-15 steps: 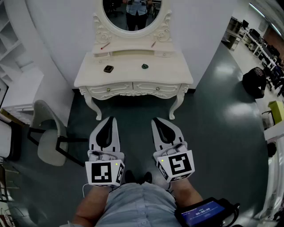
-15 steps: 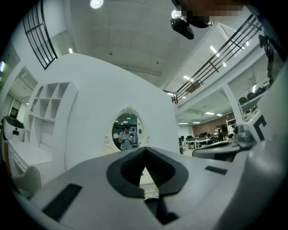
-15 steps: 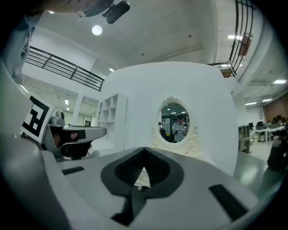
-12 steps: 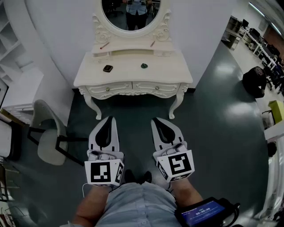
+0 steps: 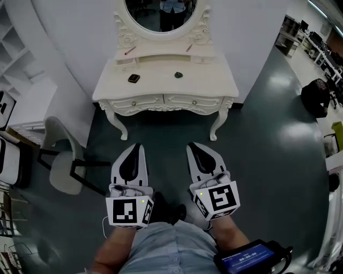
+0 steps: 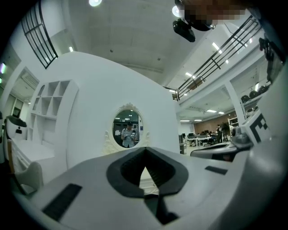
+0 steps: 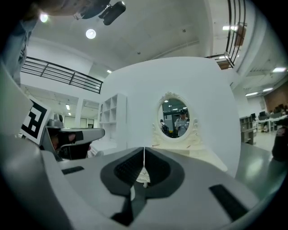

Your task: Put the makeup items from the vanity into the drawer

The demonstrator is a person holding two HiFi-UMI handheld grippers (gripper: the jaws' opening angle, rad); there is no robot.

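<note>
A cream vanity (image 5: 155,85) with an oval mirror (image 5: 162,13) stands ahead against the white wall. On its top lie a dark compact (image 5: 133,78) at the left and a small dark green item (image 5: 178,74) at the right. Two thin reddish sticks (image 5: 130,50) (image 5: 189,47) rest on the raised shelf beside the mirror. Two drawers (image 5: 136,101) (image 5: 195,101) in the front are closed. My left gripper (image 5: 134,146) and right gripper (image 5: 192,146) are held low, well short of the vanity, both shut and empty. The mirror (image 6: 128,132) (image 7: 177,119) shows in both gripper views.
A grey chair (image 5: 61,160) stands at the left of the vanity. White shelving (image 5: 13,59) lines the left wall. A dark bag (image 5: 317,96) and desks sit at the far right. Dark floor (image 5: 161,134) lies between me and the vanity.
The view has shifted slightly: the vanity now sits a little lower and to the right in the head view. Both grippers stay shut and empty.
</note>
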